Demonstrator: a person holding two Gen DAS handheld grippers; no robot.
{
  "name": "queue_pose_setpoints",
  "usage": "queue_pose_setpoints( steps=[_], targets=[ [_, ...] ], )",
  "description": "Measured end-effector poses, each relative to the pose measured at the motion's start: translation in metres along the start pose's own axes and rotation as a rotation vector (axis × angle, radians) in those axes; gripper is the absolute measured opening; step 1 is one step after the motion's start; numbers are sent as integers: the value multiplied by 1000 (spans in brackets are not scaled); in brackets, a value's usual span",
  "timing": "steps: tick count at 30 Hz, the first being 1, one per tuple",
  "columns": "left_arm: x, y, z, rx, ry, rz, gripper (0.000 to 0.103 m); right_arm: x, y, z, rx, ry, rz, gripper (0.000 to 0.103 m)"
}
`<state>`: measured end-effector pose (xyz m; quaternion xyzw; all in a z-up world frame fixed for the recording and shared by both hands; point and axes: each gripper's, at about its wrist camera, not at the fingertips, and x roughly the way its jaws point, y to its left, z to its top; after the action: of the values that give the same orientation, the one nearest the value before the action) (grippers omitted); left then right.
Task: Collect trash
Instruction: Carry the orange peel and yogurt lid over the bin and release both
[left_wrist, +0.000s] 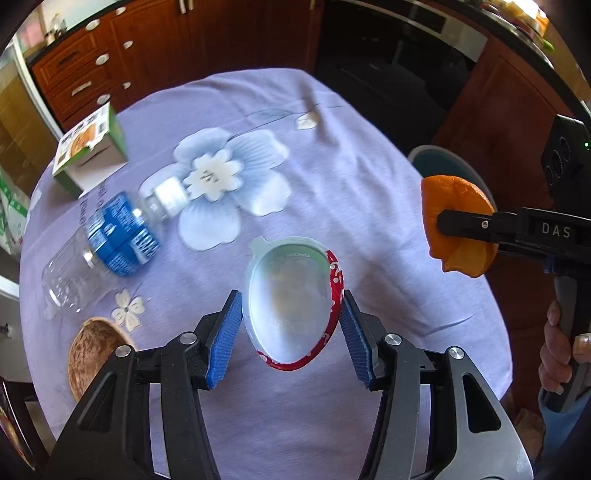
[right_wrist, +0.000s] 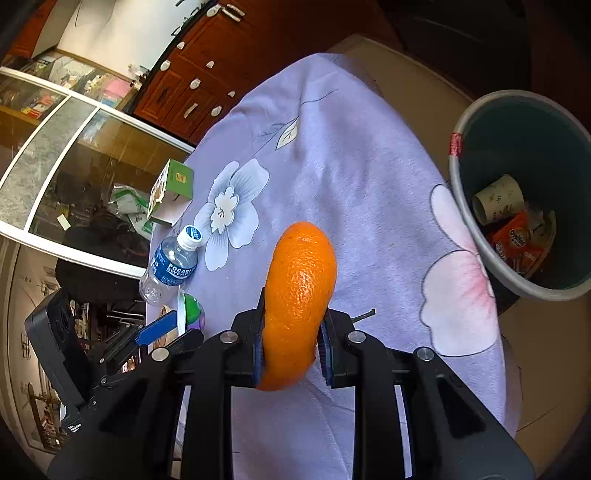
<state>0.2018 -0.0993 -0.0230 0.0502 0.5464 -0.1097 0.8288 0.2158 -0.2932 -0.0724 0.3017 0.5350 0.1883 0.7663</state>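
Note:
My left gripper (left_wrist: 291, 299) is shut on an empty yogurt cup (left_wrist: 291, 295), white inside with a red rim, squeezed into an oval and held above the lavender tablecloth (left_wrist: 369, 184). The right wrist view shows the same cup (right_wrist: 190, 314) at lower left. My right gripper (right_wrist: 295, 308) is shut on a curled orange peel (right_wrist: 299, 295); the left wrist view shows that peel (left_wrist: 458, 221) near the table's right edge. A grey trash bin (right_wrist: 465, 206) with a teal inside stands beside the table, holding a paper roll and wrappers.
A clear plastic bottle (left_wrist: 110, 236) with a blue label lies on the cloth, and a green and white carton (left_wrist: 92, 147) stands behind it. A brown shell-like bowl (left_wrist: 88, 354) rests at the near left edge. Wooden cabinets (left_wrist: 110, 55) stand beyond the table.

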Motion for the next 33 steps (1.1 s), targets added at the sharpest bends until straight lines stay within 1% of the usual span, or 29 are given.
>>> queue_pose_setpoints(
  steps=[4, 10, 15, 21, 26, 30, 33],
  targets=[
    [1, -33, 12, 55, -8, -19, 54, -29, -27, 6, 48, -65, -4, 22],
    [10, -84, 34, 127, -5, -55, 54, -77, -73, 13, 119, -176, -44, 22],
    [21, -130, 54, 196, -1, -83, 55, -109, -114, 14, 188, -242, -65, 22],
    [44, -180, 75, 270, 24, -115, 55, -125, -146, 17, 241, -269, -90, 22],
    [71, -212, 90, 311, 56, -134, 55, -130, -167, 21, 274, -274, -112, 22],
    [96, -234, 97, 330, 91, -143, 55, -133, -182, 25, 297, -274, -131, 22],
    [113, -243, 100, 336, 122, -146, 56, -131, -189, 28, 308, -270, -141, 22]
  ],
)
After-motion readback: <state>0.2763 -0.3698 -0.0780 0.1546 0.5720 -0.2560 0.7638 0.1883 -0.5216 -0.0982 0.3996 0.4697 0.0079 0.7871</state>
